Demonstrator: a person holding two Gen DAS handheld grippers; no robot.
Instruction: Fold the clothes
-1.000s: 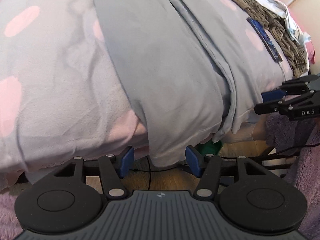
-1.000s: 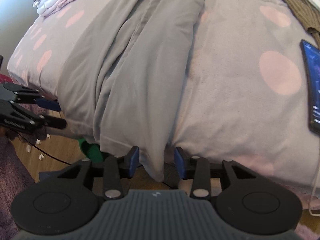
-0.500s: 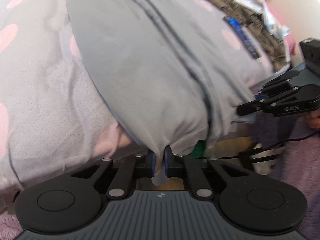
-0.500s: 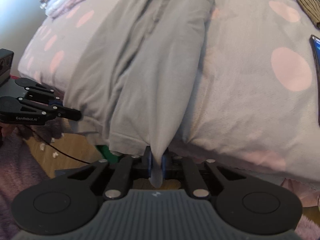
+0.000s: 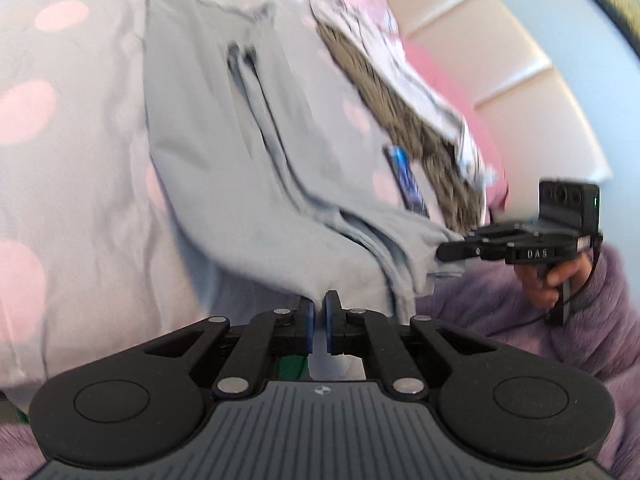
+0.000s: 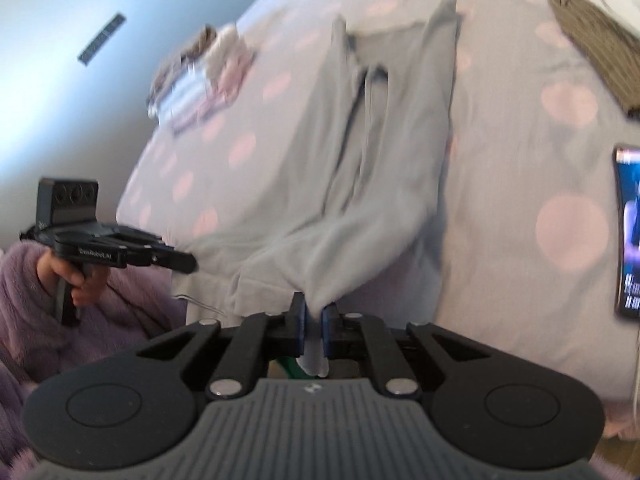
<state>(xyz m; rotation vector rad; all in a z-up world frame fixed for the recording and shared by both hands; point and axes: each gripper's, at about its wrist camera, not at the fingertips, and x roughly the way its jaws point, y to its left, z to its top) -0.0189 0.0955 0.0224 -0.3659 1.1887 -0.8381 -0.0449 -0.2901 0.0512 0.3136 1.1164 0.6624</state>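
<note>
Left gripper [image 5: 319, 312] pinched shut on the hem of the grey garment [image 5: 240, 152], cloth squeezed between its blue pads, a bit poking out behind. Right gripper [image 6: 313, 320] likewise clamped on the hem's other corner, fabric bunched between the pads. Garment lies lengthwise on the bed [image 6: 520, 128], near end lifted off the spotted cover by both grips, far end flat. Phone [image 6: 630, 232] on the cover right of the garment, apart from it. Brown knit [image 5: 400, 96] beyond the phone. Clothes pile [image 6: 200, 76] at far left edge. Purple fleece sleeves [image 5: 560, 312] behind the grippers. Frames blurred
</note>
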